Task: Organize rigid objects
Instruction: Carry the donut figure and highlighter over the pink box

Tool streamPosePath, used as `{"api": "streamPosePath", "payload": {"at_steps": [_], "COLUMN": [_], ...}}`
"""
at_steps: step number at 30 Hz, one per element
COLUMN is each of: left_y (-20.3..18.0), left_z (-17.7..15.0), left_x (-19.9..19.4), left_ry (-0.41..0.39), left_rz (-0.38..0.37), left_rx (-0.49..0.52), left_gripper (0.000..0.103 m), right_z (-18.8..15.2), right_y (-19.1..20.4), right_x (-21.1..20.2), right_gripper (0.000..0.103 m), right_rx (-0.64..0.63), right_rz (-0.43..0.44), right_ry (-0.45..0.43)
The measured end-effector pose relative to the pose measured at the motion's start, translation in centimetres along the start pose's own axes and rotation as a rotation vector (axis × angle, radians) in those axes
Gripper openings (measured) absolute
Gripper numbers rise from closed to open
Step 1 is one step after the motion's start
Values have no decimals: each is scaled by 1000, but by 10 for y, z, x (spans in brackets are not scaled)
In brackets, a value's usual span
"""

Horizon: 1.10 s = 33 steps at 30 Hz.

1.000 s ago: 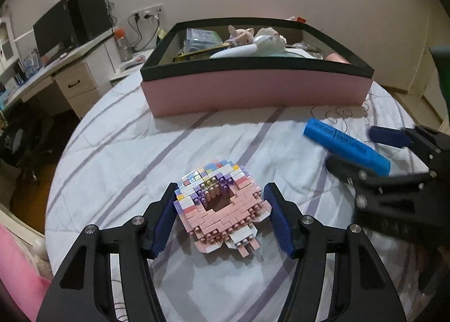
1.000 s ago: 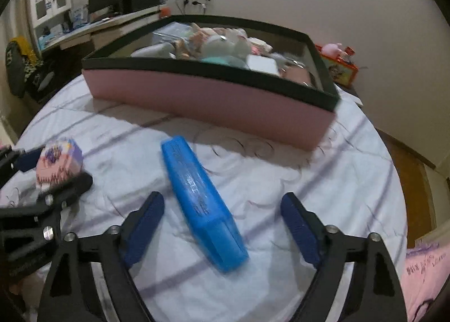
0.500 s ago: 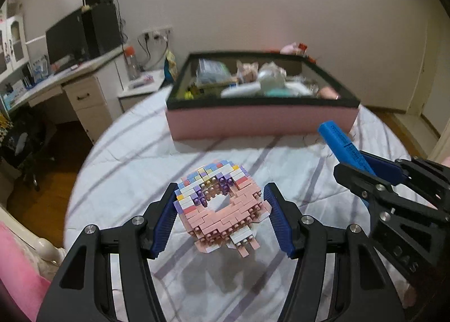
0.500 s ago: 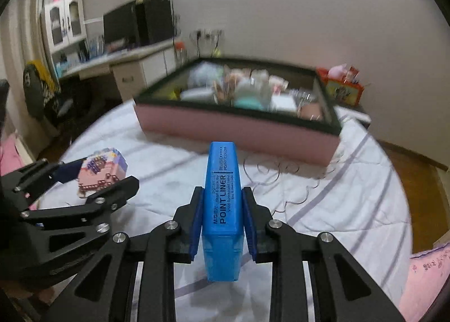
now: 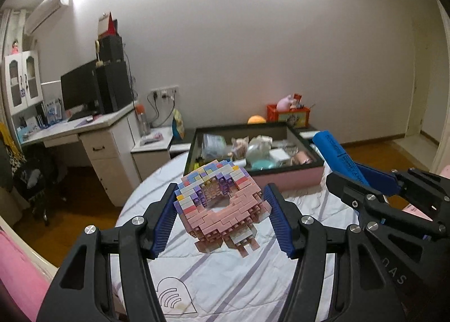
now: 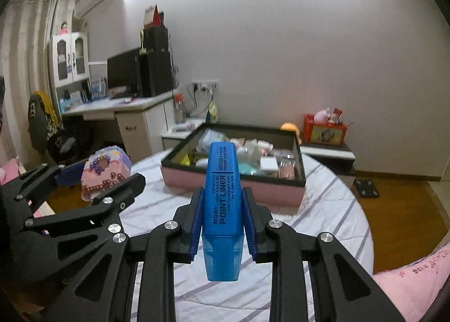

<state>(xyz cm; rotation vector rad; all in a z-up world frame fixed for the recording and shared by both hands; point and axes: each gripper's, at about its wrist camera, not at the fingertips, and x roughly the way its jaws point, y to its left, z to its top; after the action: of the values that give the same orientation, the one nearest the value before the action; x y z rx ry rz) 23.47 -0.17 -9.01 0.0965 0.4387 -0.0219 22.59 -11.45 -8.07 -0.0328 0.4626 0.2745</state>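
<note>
My left gripper (image 5: 220, 201) is shut on a pink and pastel brick-built doughnut (image 5: 218, 203) and holds it high above the round table (image 5: 233, 279). My right gripper (image 6: 222, 198) is shut on a blue highlighter pen (image 6: 223, 203) and holds it up, its tip pointing at the box. The pink box with a black rim (image 5: 292, 177) stands at the table's far side, full of small items. The doughnut also shows in the right wrist view (image 6: 105, 171), and the pen in the left wrist view (image 5: 339, 154).
The table has a white cloth with grey stripes (image 6: 323, 209). A white desk with a monitor (image 5: 81, 94) stands at the far left. A low cabinet with an orange box (image 6: 324, 132) is behind the pink box. Pink bedding (image 6: 416, 288) lies at the right.
Both grippers have risen well above the table with their objects. One second ago the pen lay on the cloth between the open right fingers; they have since shut on it and lifted it.
</note>
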Motion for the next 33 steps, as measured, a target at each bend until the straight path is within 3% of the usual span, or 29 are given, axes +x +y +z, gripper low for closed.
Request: {"api": "streamPosePath", "payload": {"at_steps": [9, 15, 26, 33], "left_y": [2, 2, -14, -14], "left_z": [20, 27, 35, 46], "left_x": [-48, -59, -40, 11], "left_ry": [-175, -252, -280, -229], "left_rz": [3, 12, 34, 8], "left_rx": [-25, -19, 41, 35], "left_gripper": [62, 62, 62, 62], "right_z": [20, 27, 32, 44], "right_y": [12, 18, 14, 3], "right_x": [-48, -60, -46, -8], "right_gripper": [27, 27, 27, 27], "right_rx": [-23, -52, -55, -54], "right_rz": [-45, -82, -97, -99], "right_ry": [-188, -254, -258, -223]}}
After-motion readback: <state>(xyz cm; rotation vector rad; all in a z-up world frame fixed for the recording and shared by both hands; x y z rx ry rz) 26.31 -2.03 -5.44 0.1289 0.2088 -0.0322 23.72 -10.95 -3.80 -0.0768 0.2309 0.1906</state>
